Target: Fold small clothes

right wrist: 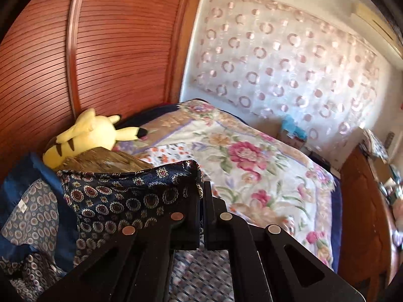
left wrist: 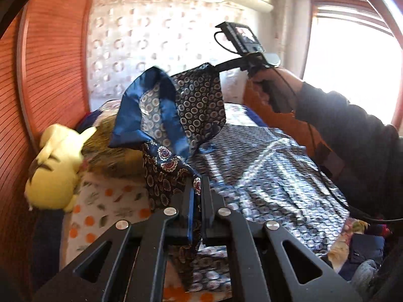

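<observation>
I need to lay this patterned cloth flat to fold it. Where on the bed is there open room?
The flowered quilt is the widest free patch, bordered by the curtained wall and the wooden cabinet. The checked blue spread under the cloth is free too. It is crowded by the slatted wardrobe, where the yellow plush toy and a brown cushion lie.

black left gripper [left wrist: 198, 188] with silver screws; right gripper [left wrist: 216, 66] trails a black cable past a dark sleeve [left wrist: 352, 125].

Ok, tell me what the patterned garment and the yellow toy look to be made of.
Patterned garment: likely satin or silk-like fabric; glossy highlights, limp drape, plain blue trim. Yellow toy: plush, matte fuzzy surface, soft rounded shape, probably stuffed.
</observation>
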Tool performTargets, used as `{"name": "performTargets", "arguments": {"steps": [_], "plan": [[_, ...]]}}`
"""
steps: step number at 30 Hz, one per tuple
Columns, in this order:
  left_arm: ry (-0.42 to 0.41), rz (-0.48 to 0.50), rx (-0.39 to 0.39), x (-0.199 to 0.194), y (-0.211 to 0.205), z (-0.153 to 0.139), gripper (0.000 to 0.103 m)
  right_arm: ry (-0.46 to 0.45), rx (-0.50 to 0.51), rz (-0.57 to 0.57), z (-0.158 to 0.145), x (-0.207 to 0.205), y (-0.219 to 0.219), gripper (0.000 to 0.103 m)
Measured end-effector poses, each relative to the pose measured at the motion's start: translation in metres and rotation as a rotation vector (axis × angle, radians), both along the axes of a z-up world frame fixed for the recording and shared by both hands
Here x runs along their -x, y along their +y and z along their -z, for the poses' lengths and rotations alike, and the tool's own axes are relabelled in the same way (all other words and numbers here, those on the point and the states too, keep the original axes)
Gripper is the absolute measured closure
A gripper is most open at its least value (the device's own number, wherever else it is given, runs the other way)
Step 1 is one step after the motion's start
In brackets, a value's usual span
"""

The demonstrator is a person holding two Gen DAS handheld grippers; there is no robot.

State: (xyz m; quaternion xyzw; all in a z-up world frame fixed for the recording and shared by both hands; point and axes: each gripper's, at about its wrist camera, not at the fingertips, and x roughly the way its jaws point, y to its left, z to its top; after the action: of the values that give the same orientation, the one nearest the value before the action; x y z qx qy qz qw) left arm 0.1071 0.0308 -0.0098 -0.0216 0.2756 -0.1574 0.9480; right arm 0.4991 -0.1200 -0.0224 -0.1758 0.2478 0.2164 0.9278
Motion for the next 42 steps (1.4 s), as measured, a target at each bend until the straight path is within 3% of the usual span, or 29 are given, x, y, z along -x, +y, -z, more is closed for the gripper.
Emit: {"name": "performTargets", "arguments": {"steps": [9,14,20,26,35,39,40,42], "plan": [[-0.013,0.219,0.007,0.008,-0.081,-0.019,0.098,0.011,-0.016,0.144,0.015,0.013,-0.079,0.102],[0.027,0.355,-0.023,0.006,-0.14,-0.01,0.098,0.054,-0.031,0.231,0.039,0.012,-0.117,0.102],[0.066,0.445,-0.033,-0.002,-0.185,-0.003,0.098,0.102,-0.054,0.295,0.052,-0.004,-0.149,0.102],[0.074,0.487,-0.037,-0.008,-0.216,-0.005,0.098,0.111,-0.051,0.305,0.046,-0.023,-0.156,0.102],[0.17,0.493,-0.055,-0.038,-0.228,0.026,0.098,0.195,-0.043,0.356,0.094,-0.02,-0.19,0.102],[0.185,0.504,-0.046,-0.043,-0.223,0.022,0.097,0.207,-0.098,0.383,0.095,-0.014,-0.201,0.102],[0.188,0.504,-0.043,-0.045,-0.221,0.02,0.094,0.206,-0.102,0.391,0.093,-0.011,-0.203,0.102],[0.189,0.506,-0.028,-0.047,-0.214,0.016,0.077,0.201,-0.103,0.398,0.089,-0.007,-0.204,0.096]]}}
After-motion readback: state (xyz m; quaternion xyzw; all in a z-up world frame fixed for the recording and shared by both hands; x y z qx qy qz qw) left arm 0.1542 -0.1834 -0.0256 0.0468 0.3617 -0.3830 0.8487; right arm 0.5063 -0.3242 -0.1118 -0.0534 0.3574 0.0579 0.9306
